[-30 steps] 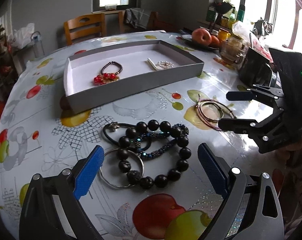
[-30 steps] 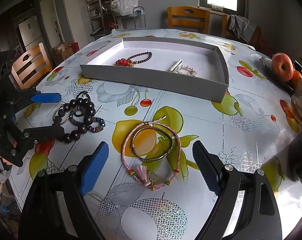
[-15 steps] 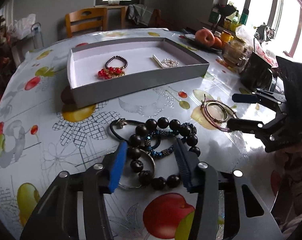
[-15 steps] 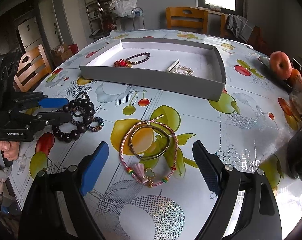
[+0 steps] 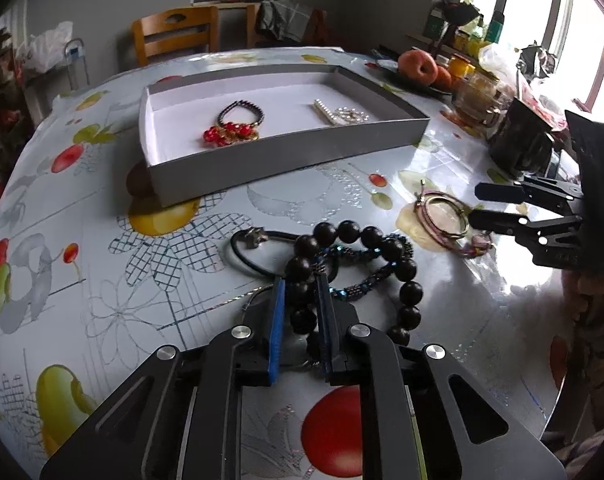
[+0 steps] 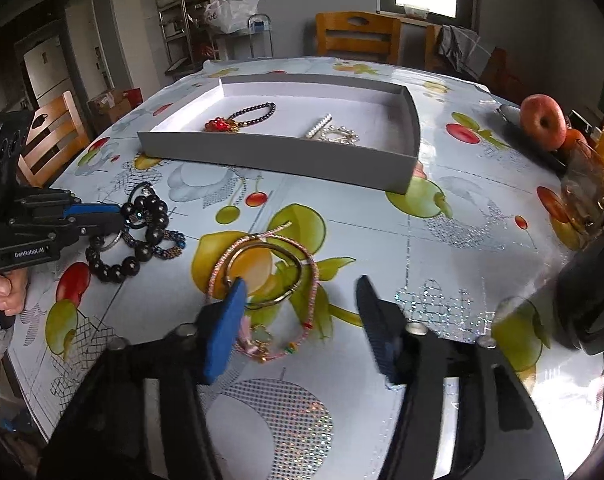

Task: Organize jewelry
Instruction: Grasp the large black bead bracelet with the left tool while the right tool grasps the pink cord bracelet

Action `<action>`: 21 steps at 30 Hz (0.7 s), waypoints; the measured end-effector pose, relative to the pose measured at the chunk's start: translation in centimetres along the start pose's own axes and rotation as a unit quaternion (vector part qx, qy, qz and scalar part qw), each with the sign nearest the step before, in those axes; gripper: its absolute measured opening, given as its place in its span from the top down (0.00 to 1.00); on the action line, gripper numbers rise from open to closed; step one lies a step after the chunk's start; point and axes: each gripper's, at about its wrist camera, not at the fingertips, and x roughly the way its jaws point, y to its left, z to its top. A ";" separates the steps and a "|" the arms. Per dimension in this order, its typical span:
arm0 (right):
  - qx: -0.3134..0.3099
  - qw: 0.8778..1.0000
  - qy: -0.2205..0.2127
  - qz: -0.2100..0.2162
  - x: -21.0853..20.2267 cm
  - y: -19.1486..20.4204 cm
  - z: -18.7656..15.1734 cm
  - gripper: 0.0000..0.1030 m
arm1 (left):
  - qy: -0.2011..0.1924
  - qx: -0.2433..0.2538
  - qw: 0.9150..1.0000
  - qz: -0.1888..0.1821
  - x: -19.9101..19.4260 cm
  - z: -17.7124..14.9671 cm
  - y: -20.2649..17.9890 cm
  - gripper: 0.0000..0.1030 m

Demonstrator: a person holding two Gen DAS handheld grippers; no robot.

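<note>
In the left wrist view the left tool (image 5: 300, 300) sits at lower centre of the frame, its blue pads closed on the near side of the black bead bracelet (image 5: 386, 272) — a few large dark beads are pinched between them. The rest of that bracelet loops up and right over the fruit-print desk (image 5: 102, 264), tangled with a blue beaded bracelet (image 5: 362, 286) and a thin black cord bracelet (image 5: 248, 250) with a small metal charm. A silver ring-shaped bangle peeks out just beside the left pad, mostly hidden.

In the right wrist view the right tool (image 6: 302, 320) sits at lower centre with its fingers spread wide apart, holding nothing. Its left blue pad (image 6: 224, 332) overlaps the near-left edge of the pink cord bracelet (image 6: 302, 280), which lies flat on the desk with a gold bangle (image 6: 262, 276) inside its loop; whether the pad touches them cannot be told.

The grey tray (image 6: 278, 152) stands in the upper middle of both frames, well apart from both piles. Inside it lie a dark bead bracelet with red beads (image 6: 238, 118) on the left and a pearl piece (image 6: 332, 132) further right. An apple (image 6: 542, 120) sits at the upper right — on a dark plate.
</note>
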 end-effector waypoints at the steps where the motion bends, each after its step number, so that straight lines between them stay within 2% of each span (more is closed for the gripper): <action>1: 0.001 1.000 0.005 0.000 0.2 -0.1 0.0 0.64 | 0.000 0.001 1.000 0.000 0.0 0.0 0.0 0.83; 2: 0.001 1.000 0.009 0.002 0.3 -0.1 0.0 0.68 | 0.000 0.003 1.000 0.001 0.1 0.0 0.0 0.83; 5: -0.002 1.000 0.009 -0.004 0.4 -0.1 0.1 0.70 | -0.001 0.006 1.000 0.003 0.1 0.1 -0.1 0.82; 9: -0.002 1.000 0.013 0.000 0.4 -0.1 -0.2 0.82 | -0.001 0.008 1.000 0.002 0.1 0.1 -0.2 0.82; 11: -0.002 1.000 0.014 0.002 0.4 -0.1 -0.3 0.85 | 0.000 0.017 1.000 -0.003 0.1 0.1 -0.5 0.84; 21: -0.001 1.000 0.012 0.005 0.1 -0.3 -0.7 0.85 | 0.000 0.020 1.000 0.000 0.1 0.1 -0.7 0.81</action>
